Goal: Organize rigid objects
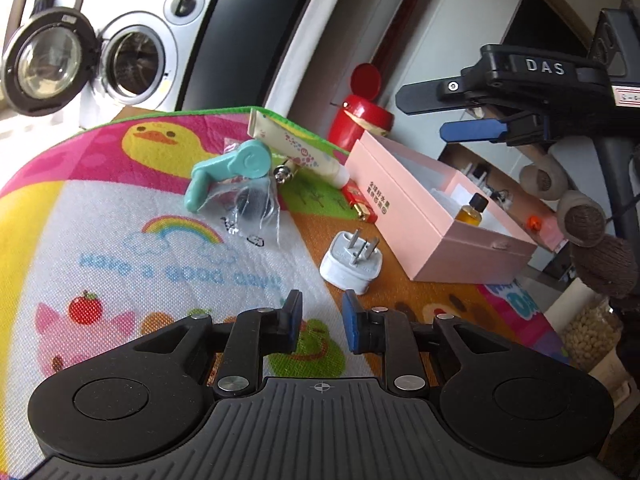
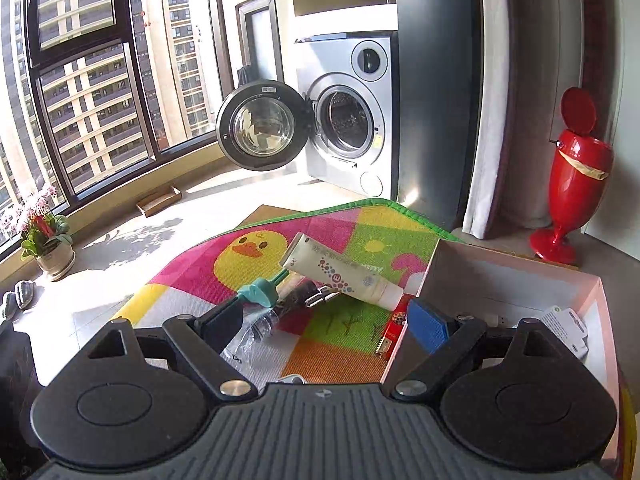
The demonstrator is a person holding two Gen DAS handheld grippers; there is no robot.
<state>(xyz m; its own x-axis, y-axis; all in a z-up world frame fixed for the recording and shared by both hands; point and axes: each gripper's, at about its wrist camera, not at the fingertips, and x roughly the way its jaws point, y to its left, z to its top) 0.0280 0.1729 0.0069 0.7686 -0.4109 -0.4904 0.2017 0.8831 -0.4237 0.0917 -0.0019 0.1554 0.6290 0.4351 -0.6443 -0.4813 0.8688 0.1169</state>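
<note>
A pink open box (image 1: 436, 236) lies on the colourful play mat (image 1: 120, 248), holding a small amber bottle (image 1: 472, 210). A white plug adapter (image 1: 351, 267) lies just beyond my left gripper (image 1: 322, 316), which is open and empty low over the mat. Farther off lie a teal toy hair dryer (image 1: 230, 168), a clear plastic packet (image 1: 250, 204), a cream tube (image 1: 298, 148) and a red lighter (image 1: 362, 202). My right gripper (image 1: 472, 112) hovers open above the box; in its own view it (image 2: 324, 326) is open and empty beside the box (image 2: 516, 280).
A washing machine (image 2: 348, 116) with its door open stands behind the mat. A red vase-shaped bin (image 2: 576, 176) stands at the wall. A potted plant (image 2: 46, 240) sits by the windows. Slippers (image 1: 580, 216) and a jar of beans (image 1: 590, 332) lie right of the mat.
</note>
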